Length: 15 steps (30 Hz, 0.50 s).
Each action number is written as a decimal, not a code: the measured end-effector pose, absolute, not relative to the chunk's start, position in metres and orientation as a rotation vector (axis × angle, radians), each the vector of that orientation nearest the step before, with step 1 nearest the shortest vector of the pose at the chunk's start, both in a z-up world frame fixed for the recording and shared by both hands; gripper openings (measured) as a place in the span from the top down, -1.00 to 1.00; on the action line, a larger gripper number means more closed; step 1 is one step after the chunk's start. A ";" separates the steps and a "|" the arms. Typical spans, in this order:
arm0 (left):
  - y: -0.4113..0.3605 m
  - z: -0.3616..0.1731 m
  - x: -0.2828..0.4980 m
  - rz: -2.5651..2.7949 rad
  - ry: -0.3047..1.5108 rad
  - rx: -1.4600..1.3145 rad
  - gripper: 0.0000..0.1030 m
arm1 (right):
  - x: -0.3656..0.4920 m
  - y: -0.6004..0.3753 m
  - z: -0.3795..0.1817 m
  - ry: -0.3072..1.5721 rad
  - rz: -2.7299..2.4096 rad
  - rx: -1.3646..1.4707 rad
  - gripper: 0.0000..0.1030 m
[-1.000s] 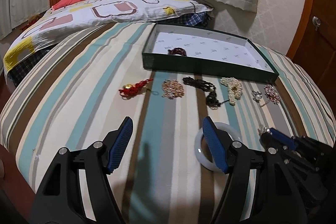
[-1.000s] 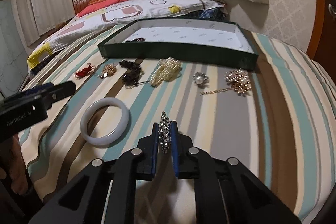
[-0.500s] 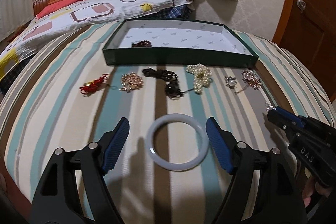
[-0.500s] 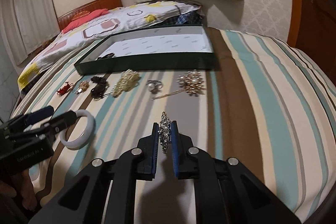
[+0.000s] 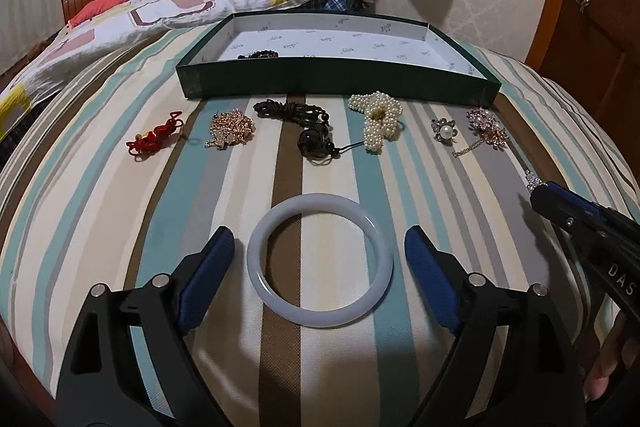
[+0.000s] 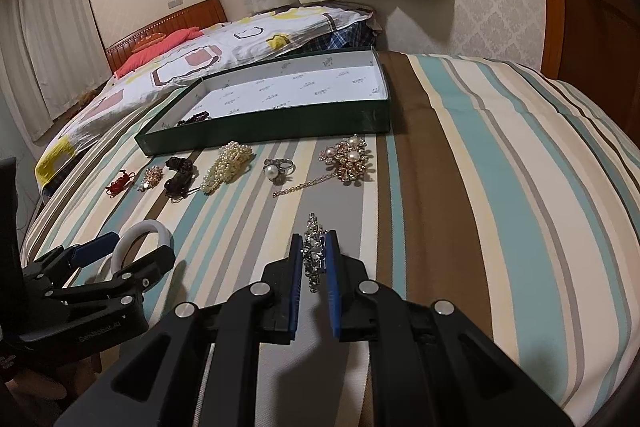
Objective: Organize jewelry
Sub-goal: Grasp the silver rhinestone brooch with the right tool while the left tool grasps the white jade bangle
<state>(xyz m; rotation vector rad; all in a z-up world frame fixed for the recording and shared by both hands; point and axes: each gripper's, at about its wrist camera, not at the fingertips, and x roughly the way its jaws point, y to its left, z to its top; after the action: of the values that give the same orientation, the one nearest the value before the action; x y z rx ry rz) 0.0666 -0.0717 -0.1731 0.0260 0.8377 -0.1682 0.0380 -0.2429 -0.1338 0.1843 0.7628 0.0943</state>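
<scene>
My left gripper is open, its blue fingers either side of a pale jade bangle lying flat on the striped bedspread; the bangle also shows in the right wrist view. My right gripper is shut on a silver rhinestone brooch, held above the bedspread, and shows at the right edge of the left wrist view. A green box with a white lining stands beyond, with a dark beaded bracelet inside.
A row of jewelry lies before the box: red knot piece, gold chain pile, dark bead necklace, pearl strand, pearl ring, gold brooch. A patterned quilt lies behind.
My left gripper has moved forward over the bangle, which now lies between its fingers. My right gripper has swung right and still holds the brooch.
</scene>
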 end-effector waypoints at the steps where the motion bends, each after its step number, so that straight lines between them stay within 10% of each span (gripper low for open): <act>1: -0.071 -0.173 0.066 -0.168 0.835 0.028 -0.65 | 0.038 -0.243 -0.134 0.763 0.095 0.183 0.77; 15: -0.074 -0.171 0.062 -0.187 0.815 0.066 -0.34 | 0.037 -0.236 -0.134 0.766 0.107 0.161 0.77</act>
<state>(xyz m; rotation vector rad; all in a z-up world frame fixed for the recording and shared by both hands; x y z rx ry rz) 0.0623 -0.0737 -0.1709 0.0661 0.8152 -0.1873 0.0374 -0.2357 -0.1338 0.1611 0.7661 0.1073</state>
